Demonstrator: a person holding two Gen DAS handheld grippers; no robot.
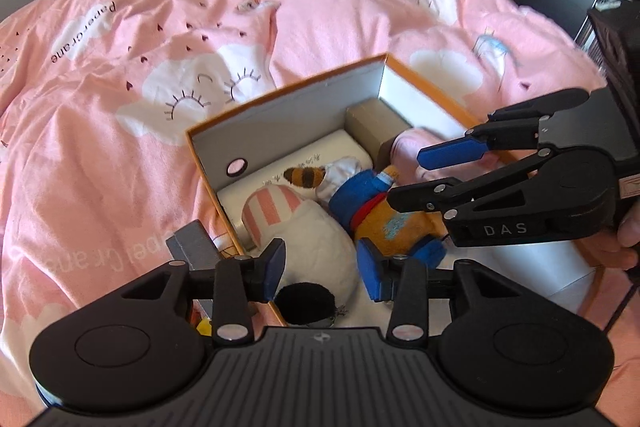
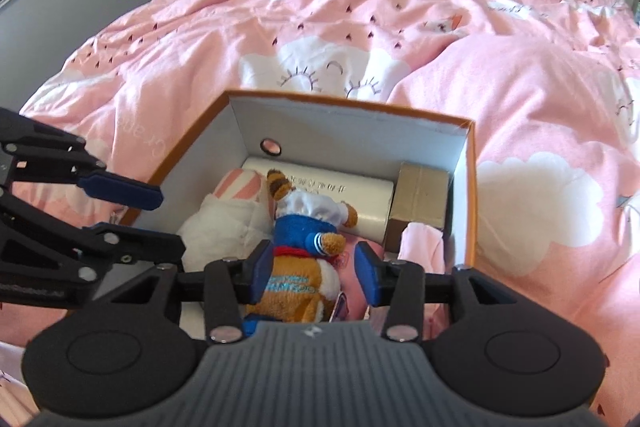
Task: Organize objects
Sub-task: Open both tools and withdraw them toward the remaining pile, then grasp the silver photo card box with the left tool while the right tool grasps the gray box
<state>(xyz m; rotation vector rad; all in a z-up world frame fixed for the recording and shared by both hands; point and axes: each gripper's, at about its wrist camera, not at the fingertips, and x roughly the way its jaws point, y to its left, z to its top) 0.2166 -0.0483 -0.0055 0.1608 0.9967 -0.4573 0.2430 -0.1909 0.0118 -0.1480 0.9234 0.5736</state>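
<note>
An orange-edged cardboard box (image 2: 471, 187) lies open on a bed under a pink duvet (image 2: 400, 27), already packed. Inside, a raccoon plush toy (image 2: 304, 255) in a blue jacket lies on its back beside a white plush toy (image 1: 320, 243) with a pink-striped cap; behind them lie a white roll (image 2: 360, 195) and a small tan carton (image 2: 420, 199), with pink fabric (image 2: 420, 239) in the near corner.

Step in hand, as judged: release of the two toys into the box. The next move calls for lifting both grippers clear of the box walls without dragging a toy, then either fetching another loose item (a grey block (image 1: 192, 243) shows just outside the box's left wall) or closing up.

The left gripper (image 1: 320, 273) hangs over the white toy, tilted steeply down, jaws spread and pinching nothing. The right gripper (image 2: 314, 273) straddles the raccoon toy at a like tilt, jaws spread with visible gaps on both sides. A hand (image 1: 626, 243) holds its grip.
</note>
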